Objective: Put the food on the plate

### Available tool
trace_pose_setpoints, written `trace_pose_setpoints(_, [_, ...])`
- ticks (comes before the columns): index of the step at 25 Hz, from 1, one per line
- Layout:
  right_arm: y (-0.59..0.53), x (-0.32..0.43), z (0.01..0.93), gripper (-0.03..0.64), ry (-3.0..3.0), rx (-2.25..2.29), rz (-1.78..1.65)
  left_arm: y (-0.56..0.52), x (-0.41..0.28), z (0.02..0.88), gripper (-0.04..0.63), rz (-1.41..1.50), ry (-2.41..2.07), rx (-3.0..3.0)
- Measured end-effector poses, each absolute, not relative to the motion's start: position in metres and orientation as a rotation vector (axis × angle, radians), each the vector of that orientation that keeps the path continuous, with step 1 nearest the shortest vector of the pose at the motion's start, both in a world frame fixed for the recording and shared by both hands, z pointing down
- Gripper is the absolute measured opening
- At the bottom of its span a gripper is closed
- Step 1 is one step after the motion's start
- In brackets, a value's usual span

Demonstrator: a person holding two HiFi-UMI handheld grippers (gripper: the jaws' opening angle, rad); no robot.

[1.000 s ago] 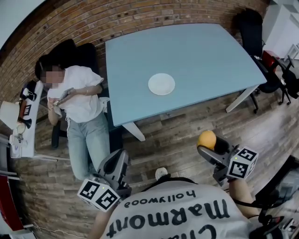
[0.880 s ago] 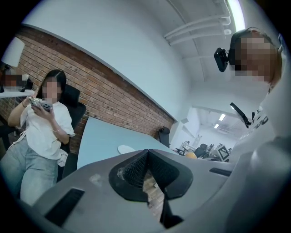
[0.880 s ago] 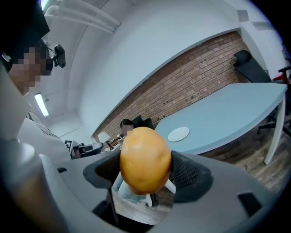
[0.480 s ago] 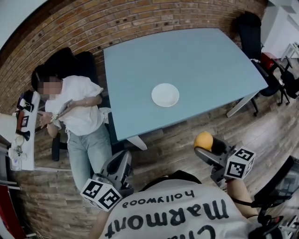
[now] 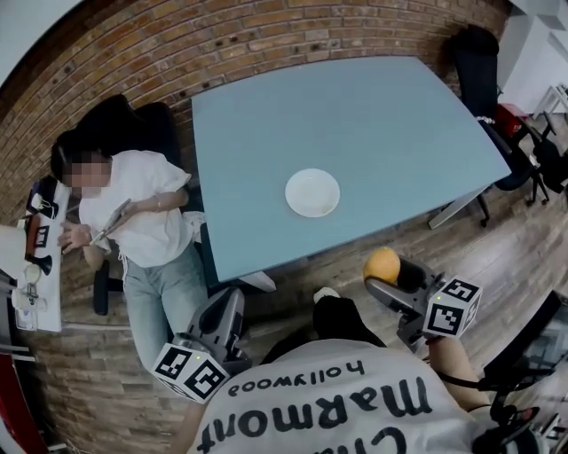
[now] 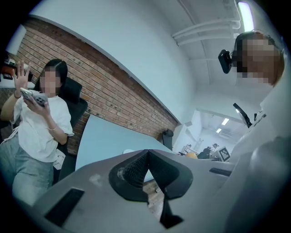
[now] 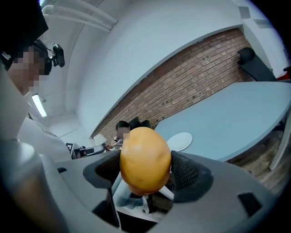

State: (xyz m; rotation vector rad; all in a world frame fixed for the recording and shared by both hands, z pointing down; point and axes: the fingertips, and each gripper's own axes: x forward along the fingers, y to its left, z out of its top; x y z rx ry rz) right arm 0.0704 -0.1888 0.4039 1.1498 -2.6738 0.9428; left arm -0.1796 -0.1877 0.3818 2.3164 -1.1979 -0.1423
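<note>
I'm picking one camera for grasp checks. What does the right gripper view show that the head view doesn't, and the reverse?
Right gripper view only: both jaws pressed against the orange fruit, plus a ceiling light. Head view only: the marker cube on the right hand-held gripper, held over wooden floor short of the table. Both: the fruit, white plate, seated person.

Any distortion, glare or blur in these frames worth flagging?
Head view: strong fisheye, the blue table edges bow and the brick wall curves. Left gripper view: round vignette, ceiling light strip blown out top right. Right gripper view: same vignette, orange fruit evenly lit, no hot spot.
</note>
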Motion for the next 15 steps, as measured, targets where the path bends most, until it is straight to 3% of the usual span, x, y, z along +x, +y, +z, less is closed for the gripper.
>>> trace_pose_setpoints(15, [-0.32, 0.065, 0.392, 0.325, -2.715, 0.866, 0.867, -0.248, -0.191, 0.383, 0.006, -0.212, -1.441, 2.103])
